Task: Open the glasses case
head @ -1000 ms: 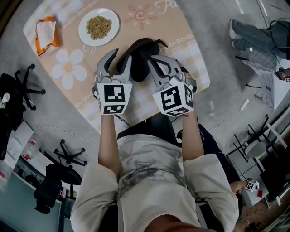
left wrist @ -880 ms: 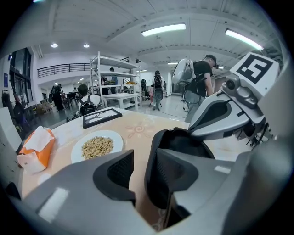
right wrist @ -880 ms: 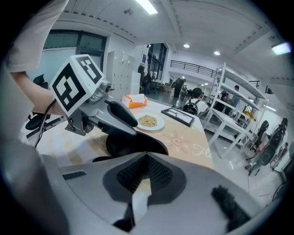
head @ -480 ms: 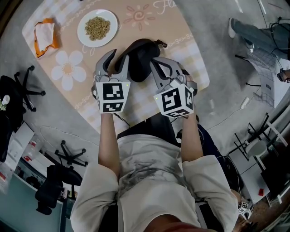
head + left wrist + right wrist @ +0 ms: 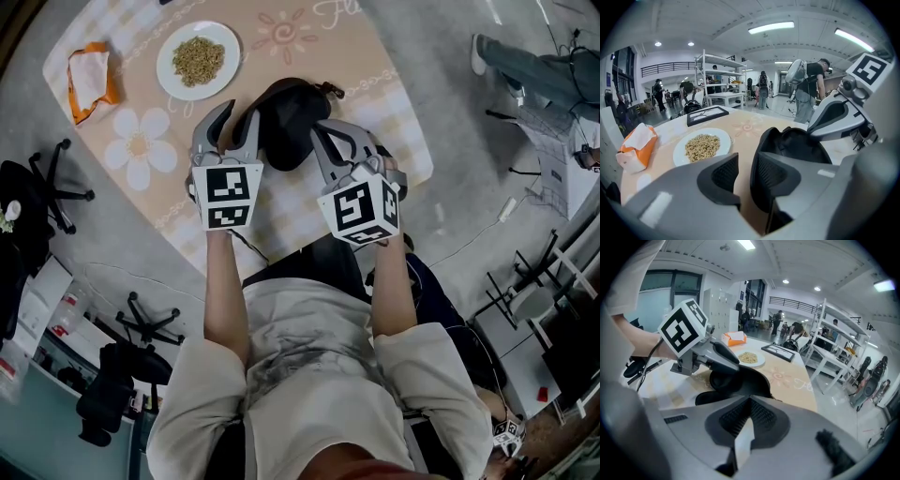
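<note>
Right claw (image 5: 750,403) closed, tips against open glasses case (image 5: 740,378)

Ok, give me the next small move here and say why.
Probably nudge the left gripper right, onto the glasses case rim. Its fingers have just been closing with only table between them; the case, seemingly partly open, sits beside its right finger, and the right gripper seems shut on the case's edge.

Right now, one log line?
glasses case: partly open | left gripper: fingers just closing, case edge between, unpinched | right gripper: fingers together at case
</note>
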`<state>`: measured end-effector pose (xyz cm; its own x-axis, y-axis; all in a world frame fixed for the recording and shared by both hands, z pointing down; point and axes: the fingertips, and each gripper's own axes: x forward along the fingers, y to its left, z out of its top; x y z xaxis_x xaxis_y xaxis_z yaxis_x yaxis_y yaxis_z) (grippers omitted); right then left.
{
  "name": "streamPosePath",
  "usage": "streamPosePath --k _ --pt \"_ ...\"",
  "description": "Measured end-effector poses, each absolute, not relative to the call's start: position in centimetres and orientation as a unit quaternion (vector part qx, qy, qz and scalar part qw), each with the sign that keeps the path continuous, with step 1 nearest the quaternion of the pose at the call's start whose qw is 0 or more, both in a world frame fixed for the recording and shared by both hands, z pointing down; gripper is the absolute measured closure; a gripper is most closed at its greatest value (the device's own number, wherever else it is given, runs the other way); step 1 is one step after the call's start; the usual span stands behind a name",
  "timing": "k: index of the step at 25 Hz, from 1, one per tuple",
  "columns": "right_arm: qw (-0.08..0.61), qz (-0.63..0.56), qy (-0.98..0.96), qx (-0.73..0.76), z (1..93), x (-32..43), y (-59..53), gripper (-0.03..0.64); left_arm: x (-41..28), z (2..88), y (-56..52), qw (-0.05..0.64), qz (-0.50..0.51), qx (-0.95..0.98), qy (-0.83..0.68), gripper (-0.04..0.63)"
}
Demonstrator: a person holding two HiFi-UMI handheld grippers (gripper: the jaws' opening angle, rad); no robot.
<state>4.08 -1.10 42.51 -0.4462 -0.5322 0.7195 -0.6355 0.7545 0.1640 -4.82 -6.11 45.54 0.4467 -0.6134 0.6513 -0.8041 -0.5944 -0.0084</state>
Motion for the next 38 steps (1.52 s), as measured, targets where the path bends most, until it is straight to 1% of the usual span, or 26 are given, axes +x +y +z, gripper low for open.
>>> streamPosePath --k 3,5,8,16,26,34,37,38 --pt "0.398 0.073 -0.847 0.345 42.7 4.3 -1.0 0.601 -4.9 45.7 -6.2 0.159 0.308 0.837 -0.423 0.457" --pt "0.415 0.079 -0.840 0.341 43.4 4.8 -0.6 0.601 -4.8 46.0 -6.3 0.160 0.312 0.835 -0.424 0.462" --pt "0.432 0.087 -0.831 0.341 45.0 5.5 0.3 0.600 -4.8 46.8 -6.3 0.167 0.319 0.831 -0.424 0.489" --pt "0.366 0.107 -0.844 0.377 44.3 5.7 0.0 0.600 -4.0 45.9 -6.3 0.156 0.297 0.844 -0.419 0.528" --pt "0.228 0.130 -0.877 0.403 40.4 5.1 -0.9 0.600 -2.4 41.5 -5.5 0.088 0.228 0.880 -0.408 0.528" --pt "0.210 0.134 -0.882 0.400 39.2 4.9 -0.6 0.600 -2.7 40.2 -4.5 0.098 0.202 0.885 -0.408 0.503" --pt "0.192 0.140 -0.886 0.398 38.5 4.4 -0.3 0.601 -3.3 39.8 -4.2 0.090 0.203 0.880 -0.419 0.543" --pt "0.185 0.141 -0.888 0.396 38.2 4.3 -0.2 0.601 -3.5 39.5 -4.2 0.087 0.201 0.879 -0.424 0.576"
